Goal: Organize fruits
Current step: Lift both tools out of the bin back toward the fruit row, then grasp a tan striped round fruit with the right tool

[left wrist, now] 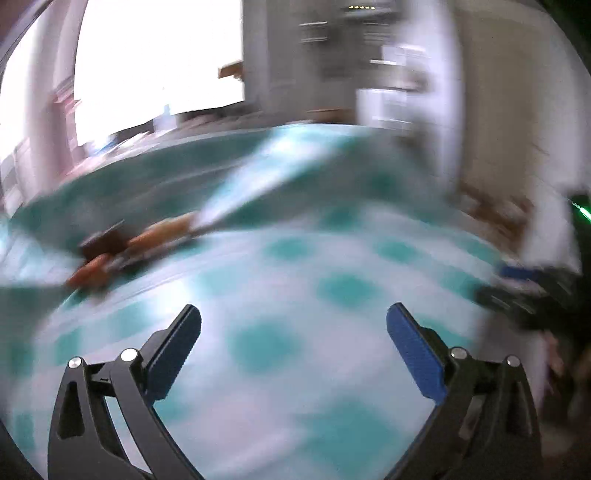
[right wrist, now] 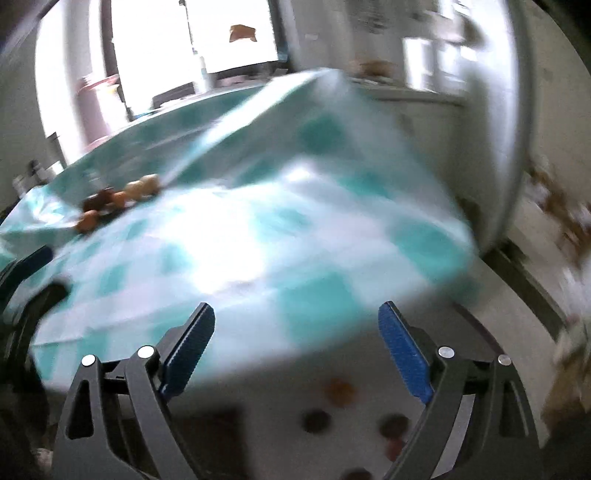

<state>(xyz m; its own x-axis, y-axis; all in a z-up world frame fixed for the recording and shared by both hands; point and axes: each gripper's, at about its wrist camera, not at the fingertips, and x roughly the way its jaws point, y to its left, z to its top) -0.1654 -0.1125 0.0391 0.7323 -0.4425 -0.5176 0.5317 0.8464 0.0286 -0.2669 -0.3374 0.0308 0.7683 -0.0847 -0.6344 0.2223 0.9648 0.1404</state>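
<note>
Both views are blurred by motion. Several small fruits, orange, brown and pale, lie in a loose row on a teal-and-white checked tablecloth, at the far left. They also show as smeared orange and brown shapes in the left wrist view. My left gripper is open and empty above the cloth, with the fruits ahead to its left. My right gripper is open and empty near the table's front corner.
A bright window lies behind the table. The other gripper shows at the right edge of the left wrist view and the left edge of the right wrist view. Below the table corner, several dark and orange blobs show on the floor.
</note>
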